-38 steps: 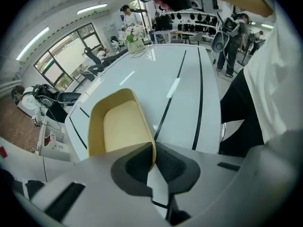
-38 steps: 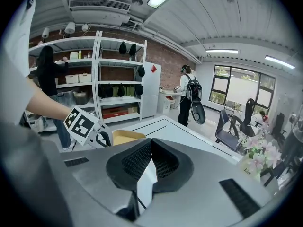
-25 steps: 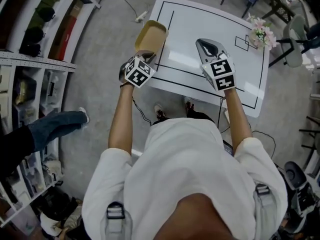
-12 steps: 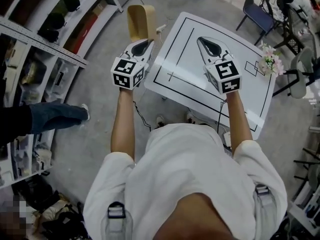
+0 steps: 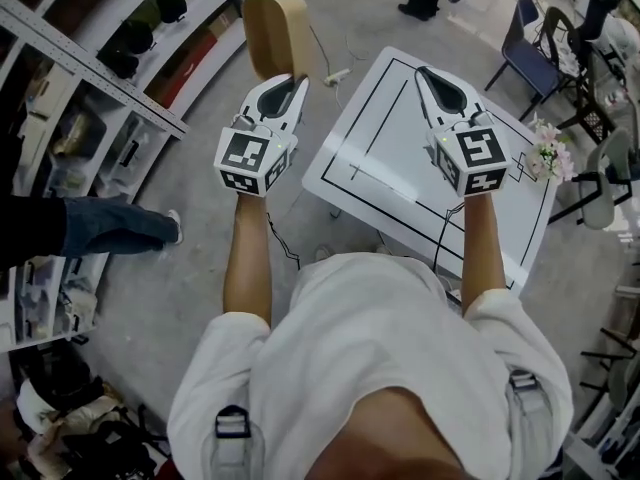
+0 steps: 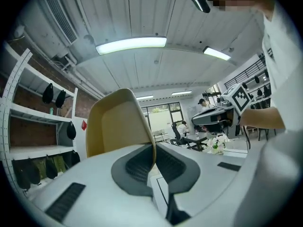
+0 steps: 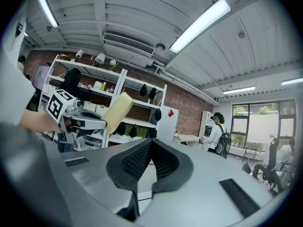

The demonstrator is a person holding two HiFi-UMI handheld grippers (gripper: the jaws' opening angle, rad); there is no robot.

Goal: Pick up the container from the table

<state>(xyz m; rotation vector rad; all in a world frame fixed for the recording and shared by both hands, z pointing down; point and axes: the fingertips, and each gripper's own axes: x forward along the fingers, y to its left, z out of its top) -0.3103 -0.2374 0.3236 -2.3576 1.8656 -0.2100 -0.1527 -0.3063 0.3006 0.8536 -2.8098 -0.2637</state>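
Tan, thin-walled, rounded-rectangular container, upper left of the head view, off the white line-marked table: left gripper clamps one wall edge, right gripper closed on nothing; likely hazard: the single-edge pinch lets it pivot, slip and fall.

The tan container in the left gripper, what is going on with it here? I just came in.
A person holds a gripper in each hand. The left gripper is shut on one wall of the tan container, which hangs in the air beside the white table, above the floor, touching nothing else. The right gripper is over the table, jaws together, nothing between them. A small bunch of flowers is at the table's right-hand corner in the head view.
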